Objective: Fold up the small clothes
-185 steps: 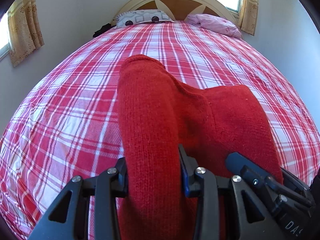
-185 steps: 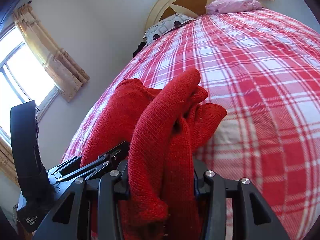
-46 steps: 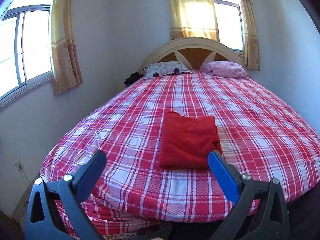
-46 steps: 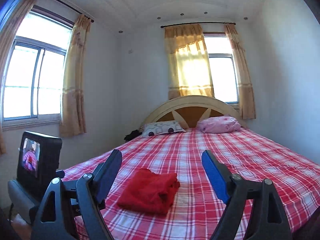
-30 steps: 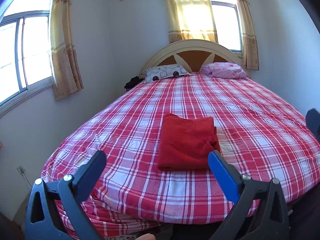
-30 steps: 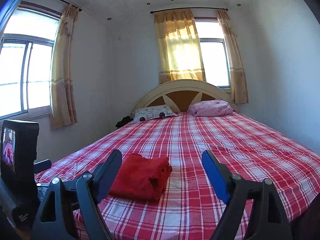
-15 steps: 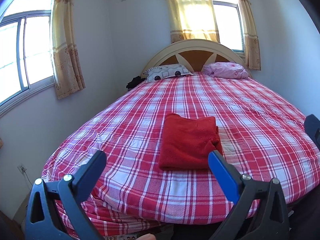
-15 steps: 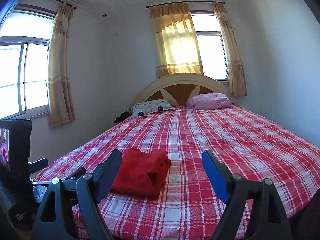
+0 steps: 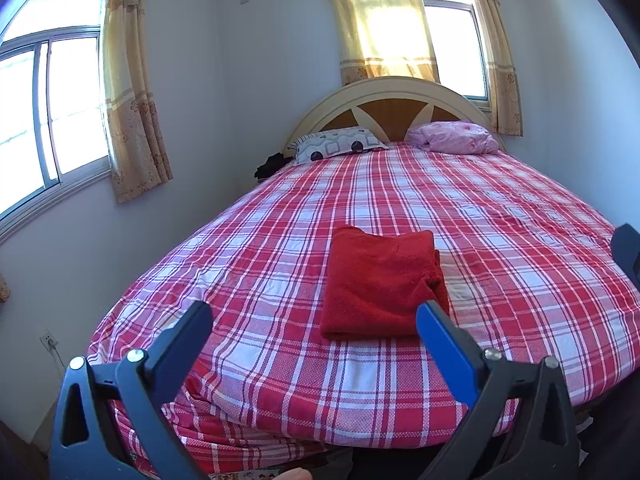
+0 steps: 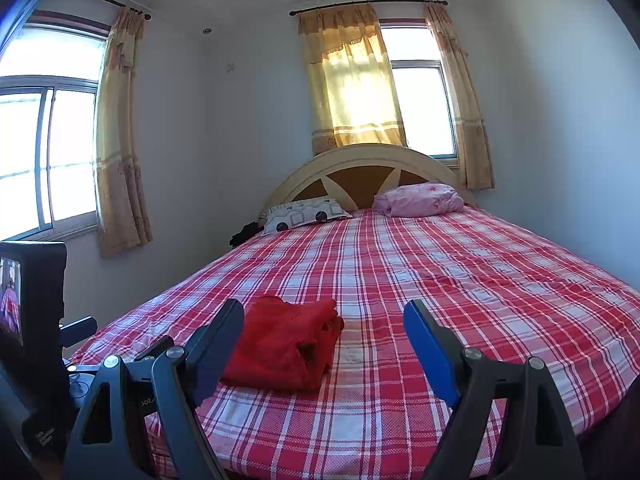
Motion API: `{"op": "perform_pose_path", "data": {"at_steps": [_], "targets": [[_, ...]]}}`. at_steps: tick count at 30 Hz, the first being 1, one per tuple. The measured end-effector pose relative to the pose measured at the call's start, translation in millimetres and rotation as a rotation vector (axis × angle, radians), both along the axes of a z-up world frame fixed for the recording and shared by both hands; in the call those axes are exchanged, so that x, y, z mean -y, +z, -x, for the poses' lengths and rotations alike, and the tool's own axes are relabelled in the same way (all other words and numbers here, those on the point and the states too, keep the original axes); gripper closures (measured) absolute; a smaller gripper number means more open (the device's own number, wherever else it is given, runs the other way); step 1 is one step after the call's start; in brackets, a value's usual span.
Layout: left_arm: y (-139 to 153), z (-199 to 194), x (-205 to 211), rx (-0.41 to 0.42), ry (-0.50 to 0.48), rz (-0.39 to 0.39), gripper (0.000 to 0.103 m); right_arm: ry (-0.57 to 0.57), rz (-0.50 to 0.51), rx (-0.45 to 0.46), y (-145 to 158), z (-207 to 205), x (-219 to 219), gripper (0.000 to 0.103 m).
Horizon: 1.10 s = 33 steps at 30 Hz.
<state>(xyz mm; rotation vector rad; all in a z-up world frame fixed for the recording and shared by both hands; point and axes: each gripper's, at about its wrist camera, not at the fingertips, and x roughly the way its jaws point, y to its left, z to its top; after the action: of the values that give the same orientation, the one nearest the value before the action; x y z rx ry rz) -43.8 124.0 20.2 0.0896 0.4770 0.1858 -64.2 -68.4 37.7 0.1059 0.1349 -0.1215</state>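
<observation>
Since six seconds back you've let go of the red knit garment point(image 9: 382, 284) and pulled both tongs clear of it. It lies folded on the plaid bed point(image 9: 500, 208), near the foot edge. From your left tongs point(image 9: 316, 344) it sits at 12 to 1 o'clock, long axis running toward the headboard point(image 9: 394, 100); from your right tongs point(image 10: 324, 344) it lies at 11 o'clock, loose ends facing 3 o'clock. Left looks nearer. Both tongs gape wide, holding nothing. Soft, fuzzy, thick knit; the folded stack looks slightly lumpy on its right side.
</observation>
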Motion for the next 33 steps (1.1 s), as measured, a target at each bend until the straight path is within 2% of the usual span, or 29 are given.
{"op": "perform_pose_path", "data": {"at_steps": [14,33], "targets": [[-0.9,-0.5,4.0,0.007,0.027,-0.038,0.000,-0.013,-0.008,-0.004,-2.7,-1.7,-0.6,0.020],[0.6,2.3,9.1,0.019,0.022,-0.046,0.000,-0.022,-0.011,0.005,-4.3,-0.6,-1.6,0.020]]}}
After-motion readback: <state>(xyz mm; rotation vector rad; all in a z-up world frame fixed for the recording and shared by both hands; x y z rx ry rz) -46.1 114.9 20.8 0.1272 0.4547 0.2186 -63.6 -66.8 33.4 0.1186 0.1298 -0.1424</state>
